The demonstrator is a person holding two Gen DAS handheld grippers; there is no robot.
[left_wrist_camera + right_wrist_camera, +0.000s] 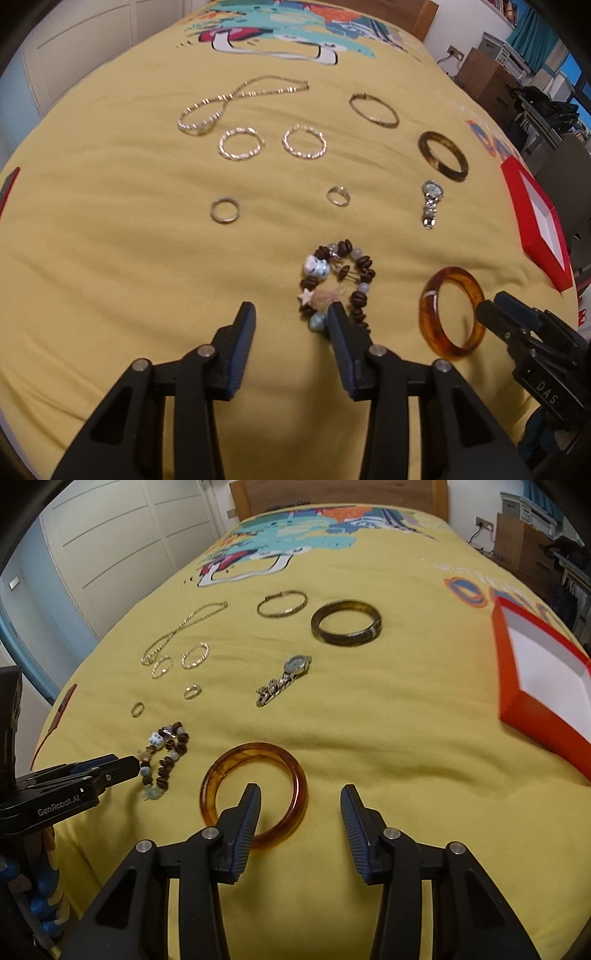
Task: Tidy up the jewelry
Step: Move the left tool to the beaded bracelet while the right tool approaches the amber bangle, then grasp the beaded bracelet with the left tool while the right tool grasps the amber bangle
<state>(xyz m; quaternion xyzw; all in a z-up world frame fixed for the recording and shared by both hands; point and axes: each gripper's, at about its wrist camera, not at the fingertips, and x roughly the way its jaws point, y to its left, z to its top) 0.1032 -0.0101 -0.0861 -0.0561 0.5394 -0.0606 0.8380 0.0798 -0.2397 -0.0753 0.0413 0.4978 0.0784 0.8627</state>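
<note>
You are holding the right gripper (300, 799) spread wide, grasping nothing, with one finger (248, 812) reaching inside the amber bangle (295, 775) and the other outside it on bare yellow bedspread (388, 738). Your left gripper (291, 325) is also gaping and empty, one finger (341, 332) overlapping the near end of the beaded bracelet (360, 291).

In my judgement, closing on the bangle rim is risking a slip: the smooth ring may be skating sideways on soft, wrinkled cloth. The left finger could be snagging the beads and dragging the strand. With both tools this near each other, they could be colliding.

Farther out, two small rings (224, 211), the watch (284, 679), two twisted hoops (240, 143), the dark bangle (347, 624), the thin bracelet (373, 110) and the chain necklace (221, 107) are lying well apart, leaving open lanes between them. The red box (509, 686), open and white inside, is sitting to the right, near the bed's edge, so a carry there is crossing bare cloth.
</note>
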